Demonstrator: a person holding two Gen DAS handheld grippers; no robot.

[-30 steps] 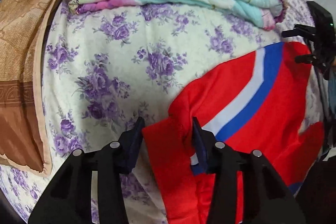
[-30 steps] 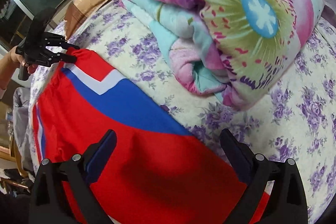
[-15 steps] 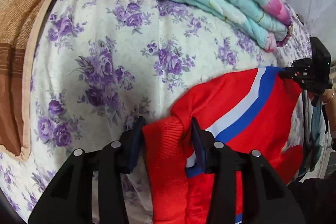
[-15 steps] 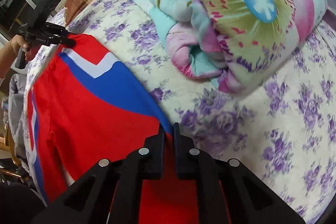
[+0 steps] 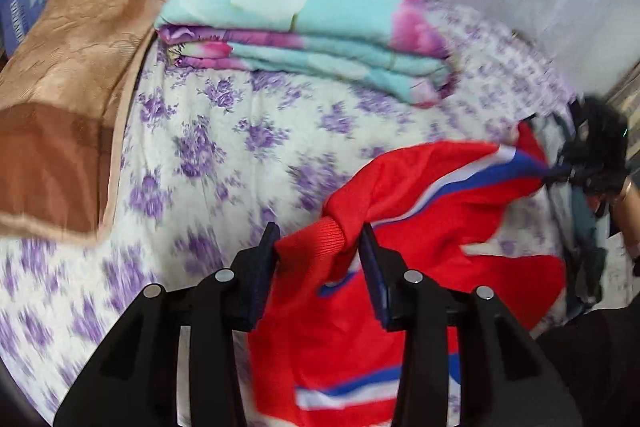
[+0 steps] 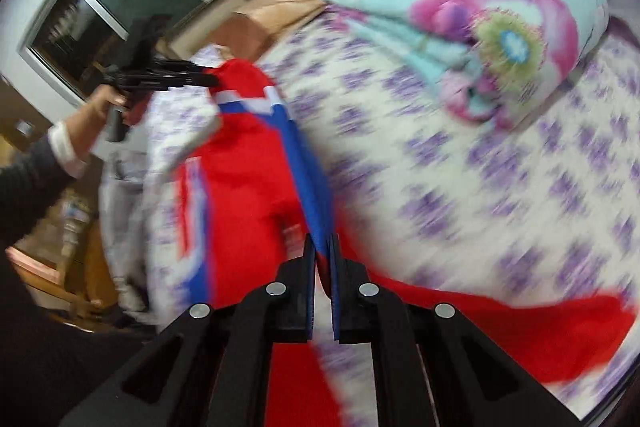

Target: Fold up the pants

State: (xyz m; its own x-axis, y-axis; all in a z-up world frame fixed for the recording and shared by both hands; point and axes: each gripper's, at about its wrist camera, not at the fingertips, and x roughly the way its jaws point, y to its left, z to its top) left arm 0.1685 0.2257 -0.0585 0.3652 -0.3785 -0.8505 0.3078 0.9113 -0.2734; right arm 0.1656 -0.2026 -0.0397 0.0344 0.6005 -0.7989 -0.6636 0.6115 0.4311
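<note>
Red fabric: the pants (image 5: 420, 227) are lifted off the bed (image 5: 224, 155) at two ends and sag between my claws; their lower part rests on the flowered sheet.
Left claw (image 5: 320, 247): clenched on the bunched ribbed band of the pants; its jaws have just been closing a little further, with the band between them.
Right claw (image 6: 322, 255): clenched tight on a thin blue-and-red edge of the pants.
Risk, slipping: my right claw holds only a narrow edge; a sharp pull could, I judge, draw the cloth out from between its pads.
Risk, uneven fold: the pants hang twisted and slack between my two claws, so if I lay them down as they are, creases and a crooked fold seem likely.
Risk, snagging: the loose leg trailing on the sheet may drag the sheet along and ruck it.
Obstacle, far side: a folded flowered quilt (image 5: 312, 27) lies on the bed beyond the pants, well apart from them but limiting room to spread them that way.
Obstacle, left side: a brown pillow (image 5: 68, 87) lies on the bed beside the quilt.
Surroundings: a window (image 6: 100, 7) behind my left claw; grey clothing (image 6: 120, 227) hangs off the bed's edge.
</note>
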